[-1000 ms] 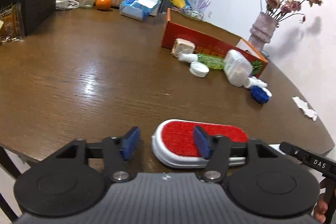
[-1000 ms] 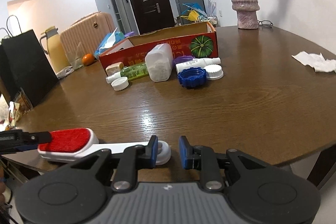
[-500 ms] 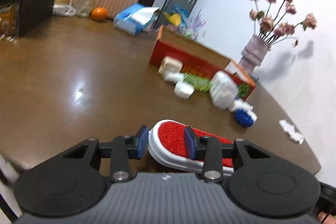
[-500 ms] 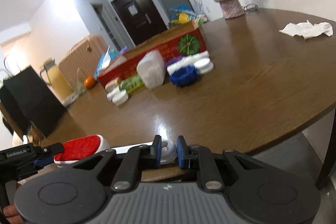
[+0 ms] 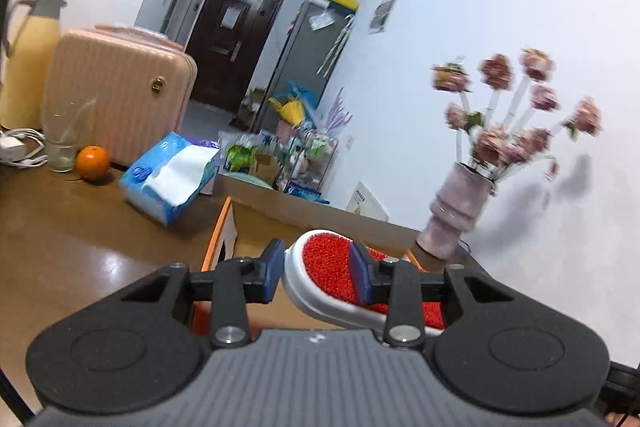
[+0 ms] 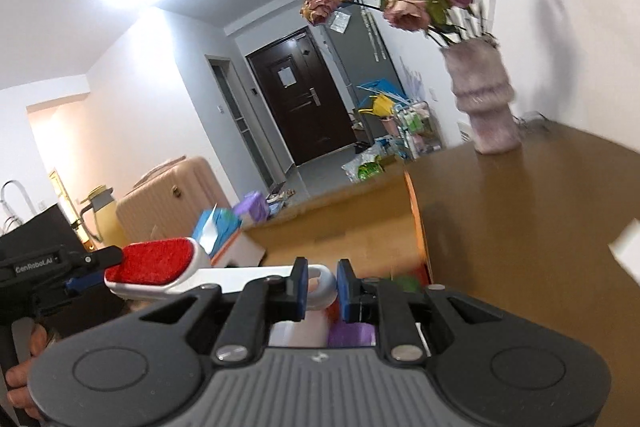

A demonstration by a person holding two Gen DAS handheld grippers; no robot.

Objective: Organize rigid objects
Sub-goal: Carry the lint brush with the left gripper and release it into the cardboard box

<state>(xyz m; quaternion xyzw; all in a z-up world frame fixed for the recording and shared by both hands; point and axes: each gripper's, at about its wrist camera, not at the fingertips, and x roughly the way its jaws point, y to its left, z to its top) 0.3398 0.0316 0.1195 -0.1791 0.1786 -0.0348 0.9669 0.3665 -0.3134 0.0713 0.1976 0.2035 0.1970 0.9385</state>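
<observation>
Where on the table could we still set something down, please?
Bare wood lies between the tissue pack and the cardboard box, and right of the box toward the vase. The far edge around the orange and glass is crowded.

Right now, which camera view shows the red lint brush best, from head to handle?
The right wrist view. It shows the lint brush whole: red head at the left gripper, white handle across, end loop in the right gripper. The left wrist view shows only the head, close between the pads.

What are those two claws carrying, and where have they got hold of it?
One lint brush: left claw grips its red-bristled head, right claw pinches the looped end of its white handle.
</observation>
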